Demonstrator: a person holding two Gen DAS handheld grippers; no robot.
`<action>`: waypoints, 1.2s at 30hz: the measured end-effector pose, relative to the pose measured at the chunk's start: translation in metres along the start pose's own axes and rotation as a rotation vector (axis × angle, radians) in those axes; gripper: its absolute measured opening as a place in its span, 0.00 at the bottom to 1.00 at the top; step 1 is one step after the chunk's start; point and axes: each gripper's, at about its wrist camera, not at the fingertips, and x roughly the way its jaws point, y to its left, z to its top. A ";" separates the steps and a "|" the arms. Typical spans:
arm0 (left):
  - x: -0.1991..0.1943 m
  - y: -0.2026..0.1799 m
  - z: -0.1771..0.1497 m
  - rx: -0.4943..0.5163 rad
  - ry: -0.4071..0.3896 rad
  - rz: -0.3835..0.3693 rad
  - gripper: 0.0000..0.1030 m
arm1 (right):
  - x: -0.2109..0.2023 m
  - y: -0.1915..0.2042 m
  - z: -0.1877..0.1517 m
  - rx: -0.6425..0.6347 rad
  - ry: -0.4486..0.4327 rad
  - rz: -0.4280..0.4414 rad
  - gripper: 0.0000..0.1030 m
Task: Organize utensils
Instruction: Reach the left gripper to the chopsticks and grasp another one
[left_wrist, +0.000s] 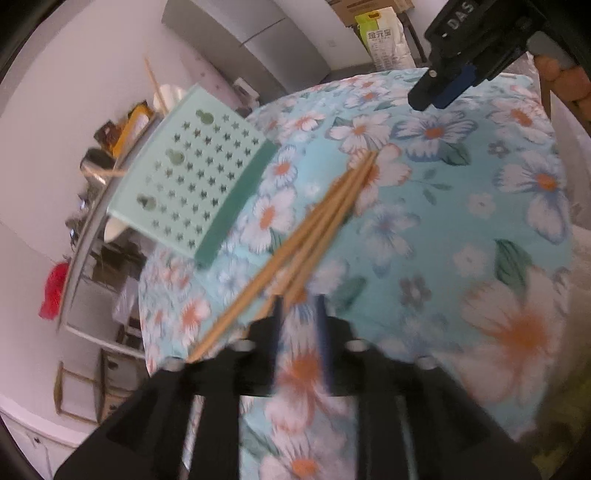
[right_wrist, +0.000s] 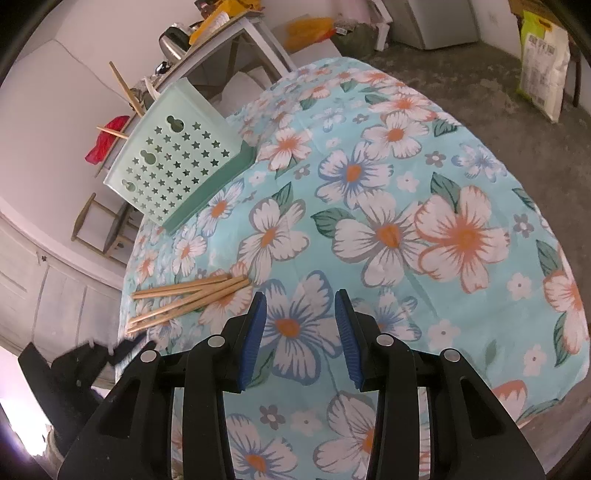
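Several wooden chopsticks (left_wrist: 314, 225) lie in a loose bundle on the floral tablecloth (left_wrist: 461, 192); the right wrist view shows these chopsticks (right_wrist: 188, 299) near the table's left edge. My left gripper (left_wrist: 299, 301) sits at their near ends, blurred, its jaws apart with only cloth showing between the blue pads. The left gripper (right_wrist: 122, 349) also shows at lower left, just short of the stick tips. A pale green star-holed basket (left_wrist: 192, 177) (right_wrist: 173, 162) stands beyond, with chopsticks (right_wrist: 125, 88) poking out of it. My right gripper (right_wrist: 301, 295) (left_wrist: 430, 101) hovers open over the cloth, holding nothing.
The table's left edge runs close beside the chopsticks. Behind the basket stands a shelf table with a kettle (right_wrist: 171, 44) and a red bag (right_wrist: 105, 140). A printed sack (right_wrist: 543, 62) leans on the floor at the far right.
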 end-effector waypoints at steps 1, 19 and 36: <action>0.005 -0.002 0.002 0.020 -0.003 0.004 0.29 | -0.001 0.001 0.000 -0.001 0.000 0.002 0.36; -0.001 -0.022 0.004 0.242 0.029 -0.007 0.13 | -0.002 -0.013 0.003 0.038 -0.007 0.012 0.36; 0.003 -0.038 0.056 0.214 -0.057 -0.194 0.32 | 0.002 -0.028 0.007 0.074 -0.010 0.011 0.36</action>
